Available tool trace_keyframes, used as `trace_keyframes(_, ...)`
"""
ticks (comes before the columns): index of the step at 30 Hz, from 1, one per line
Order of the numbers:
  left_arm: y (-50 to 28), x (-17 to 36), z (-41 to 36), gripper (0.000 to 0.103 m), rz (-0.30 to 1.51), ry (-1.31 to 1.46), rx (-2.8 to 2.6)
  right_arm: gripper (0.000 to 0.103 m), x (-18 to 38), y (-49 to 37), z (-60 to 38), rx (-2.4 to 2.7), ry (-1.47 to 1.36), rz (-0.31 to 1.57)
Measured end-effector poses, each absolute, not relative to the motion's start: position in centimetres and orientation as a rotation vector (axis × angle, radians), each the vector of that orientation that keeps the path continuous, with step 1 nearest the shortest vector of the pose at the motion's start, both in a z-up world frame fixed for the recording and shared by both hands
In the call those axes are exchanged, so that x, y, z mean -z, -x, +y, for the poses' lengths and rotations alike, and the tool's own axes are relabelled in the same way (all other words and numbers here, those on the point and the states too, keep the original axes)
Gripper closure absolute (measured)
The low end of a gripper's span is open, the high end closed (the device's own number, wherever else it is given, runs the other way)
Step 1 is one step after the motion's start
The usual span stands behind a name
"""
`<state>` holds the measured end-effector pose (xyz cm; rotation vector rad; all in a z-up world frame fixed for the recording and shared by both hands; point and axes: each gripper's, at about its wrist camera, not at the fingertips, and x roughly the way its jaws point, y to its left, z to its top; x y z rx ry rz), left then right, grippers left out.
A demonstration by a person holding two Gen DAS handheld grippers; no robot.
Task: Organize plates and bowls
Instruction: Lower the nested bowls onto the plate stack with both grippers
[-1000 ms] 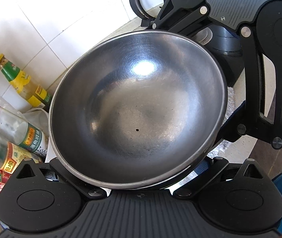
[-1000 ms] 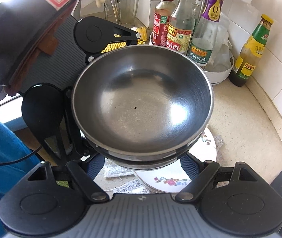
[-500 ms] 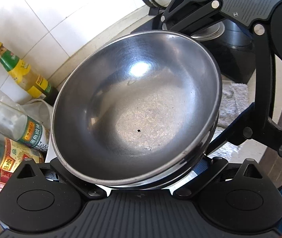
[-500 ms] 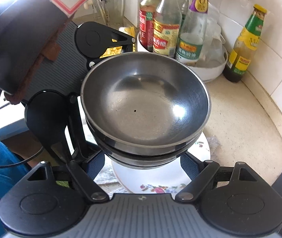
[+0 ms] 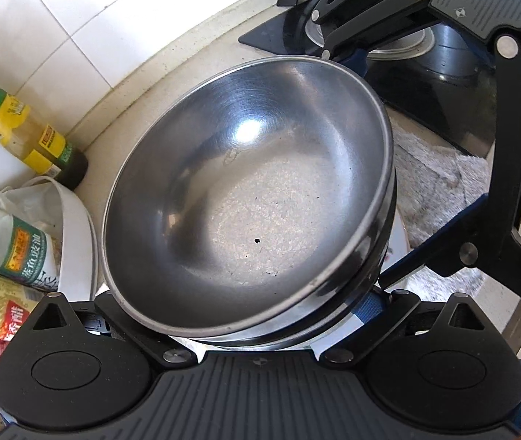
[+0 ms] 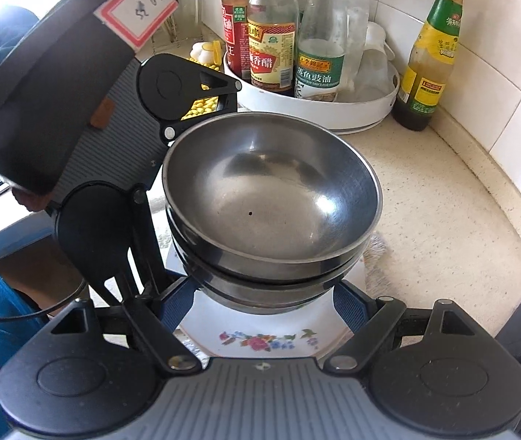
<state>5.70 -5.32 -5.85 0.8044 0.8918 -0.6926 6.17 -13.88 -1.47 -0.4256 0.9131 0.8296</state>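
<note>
A stack of nested steel bowls (image 5: 246,198) (image 6: 271,205) is held between both grippers from opposite sides. My right gripper (image 6: 260,304) is shut on the stack's lower bowl, a blue pad (image 6: 348,304) pressing on each side. My left gripper (image 5: 246,315) is shut on the same stack; one blue pad (image 5: 370,304) shows and the other is hidden under the rim. The stack hangs low over a white plate with a flower pattern (image 6: 260,341). I cannot tell whether the stack touches the plate. The left gripper (image 6: 150,154) also shows in the right wrist view.
A white round tray (image 6: 370,110) with sauce bottles stands behind the bowls, a green-capped bottle (image 6: 429,55) beside it by the tiled wall. A black stove (image 5: 425,84) and a grey cloth (image 5: 444,183) lie beyond. Bare counter (image 6: 444,220) lies to the right.
Both grippers have come down together with the bowl stack. The flowered plate has come closer beneath the stack, and the bottles have slid away from it.
</note>
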Motion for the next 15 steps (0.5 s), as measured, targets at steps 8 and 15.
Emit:
trace_keyframes(8,-6.4,6.1,-5.4,0.002,0.905,-0.791,0.670,0.018,1.8,-7.0,-13.6,-0.845,0.430,0.912)
trace_keyframes(15,-7.2,6.5,-5.3,0.002,0.927,-0.789,0.651,0.018,2.1,-7.3,-13.3,-0.860,0.437,0.906)
